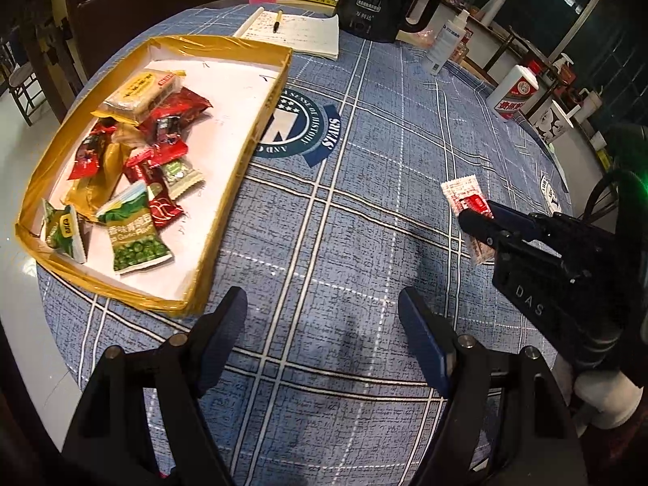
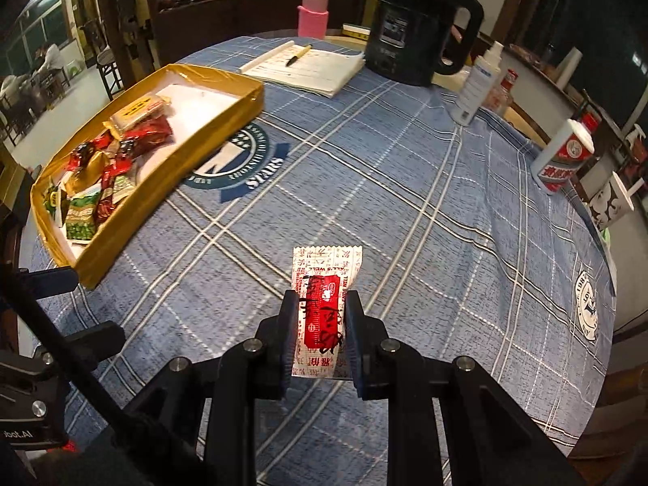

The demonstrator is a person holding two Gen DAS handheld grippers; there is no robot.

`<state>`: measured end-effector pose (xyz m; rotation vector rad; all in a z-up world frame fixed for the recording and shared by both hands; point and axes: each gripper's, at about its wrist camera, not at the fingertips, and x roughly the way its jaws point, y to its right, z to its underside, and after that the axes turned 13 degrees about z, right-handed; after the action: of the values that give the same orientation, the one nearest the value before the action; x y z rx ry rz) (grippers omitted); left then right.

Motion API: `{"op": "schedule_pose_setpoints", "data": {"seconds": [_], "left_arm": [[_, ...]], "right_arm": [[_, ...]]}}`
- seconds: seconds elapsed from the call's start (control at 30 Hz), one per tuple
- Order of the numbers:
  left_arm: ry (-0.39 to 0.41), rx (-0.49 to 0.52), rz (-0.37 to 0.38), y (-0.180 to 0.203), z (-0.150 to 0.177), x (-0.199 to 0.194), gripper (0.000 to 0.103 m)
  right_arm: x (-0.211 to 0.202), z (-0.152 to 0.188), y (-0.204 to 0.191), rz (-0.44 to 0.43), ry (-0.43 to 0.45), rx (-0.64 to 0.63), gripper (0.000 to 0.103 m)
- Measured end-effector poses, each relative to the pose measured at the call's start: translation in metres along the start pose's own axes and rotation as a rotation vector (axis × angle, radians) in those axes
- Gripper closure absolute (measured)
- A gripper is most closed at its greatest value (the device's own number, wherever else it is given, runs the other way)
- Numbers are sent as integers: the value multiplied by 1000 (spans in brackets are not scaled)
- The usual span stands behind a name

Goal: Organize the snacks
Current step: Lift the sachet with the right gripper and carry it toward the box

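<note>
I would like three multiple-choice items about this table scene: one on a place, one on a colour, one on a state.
1. Where does the pen lie?
A. in the tray
B. on the white papers
C. beside the kettle's handle

2. What colour is the tray's rim?
A. gold
B. green
C. black

3. What is the right tool doing?
A. standing wide open and empty
B. resting inside the tray
C. gripping a red-and-white snack packet

Key:
1 B, the pen rests on the paper stack.
2 A, gold tape covers the rim.
3 C, both fingers press on the packet's sides, above the blue cloth.
</note>
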<state>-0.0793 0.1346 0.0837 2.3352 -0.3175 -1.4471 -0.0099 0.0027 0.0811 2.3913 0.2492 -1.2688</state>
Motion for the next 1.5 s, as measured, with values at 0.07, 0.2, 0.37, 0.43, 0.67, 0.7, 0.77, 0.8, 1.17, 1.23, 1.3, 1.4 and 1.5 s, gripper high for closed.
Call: {"op": "schedule_pose_setpoints", "data": {"seconds": [0.07,0.2,0.37,0.43,0.67,0.7,0.77,0.8,1.17,1.23,1.3,1.4,1.5], "left_arm": [[2,-1,0,-3,1,-2,26],[3,-5,4,-8,2,-6,26],[8,-7,11,-14,2,-11,26],[12,-6,15,-16,1,-14,26],[24,1,27,-22,-1,-24,26],[24,2,29,-23,-2,-25,26],[26,4,32,-26,-3,-27,26],[28,4,34,-28,-3,-28,26],[31,6,50,-51,-11,-39,26],[34,-1,50,-60,-14,-43,26],[41,-10,47,-70,-17,-46,26],[55,-28,37,-88,-23,-53,26],[69,-54,25,-109,-28,-60,26]], "right_arm": [[-2,-1,-5,0,2,-3,82],[-6,-3,-13,3,1,-10,82],[-13,-4,-23,6,6,-18,82],[-17,-5,-26,7,11,-22,82],[-26,-10,-34,20,23,-28,81],[-27,-11,-35,22,24,-29,81],[-30,-13,-37,26,26,-31,81],[-31,-14,-38,28,28,-32,81],[-42,-29,-61,49,34,-46,81],[-43,-33,-67,50,34,-50,81],[-43,-38,-74,48,34,-56,81],[-42,-48,-90,40,37,-74,81],[-41,-60,-111,37,44,-104,81]]}}
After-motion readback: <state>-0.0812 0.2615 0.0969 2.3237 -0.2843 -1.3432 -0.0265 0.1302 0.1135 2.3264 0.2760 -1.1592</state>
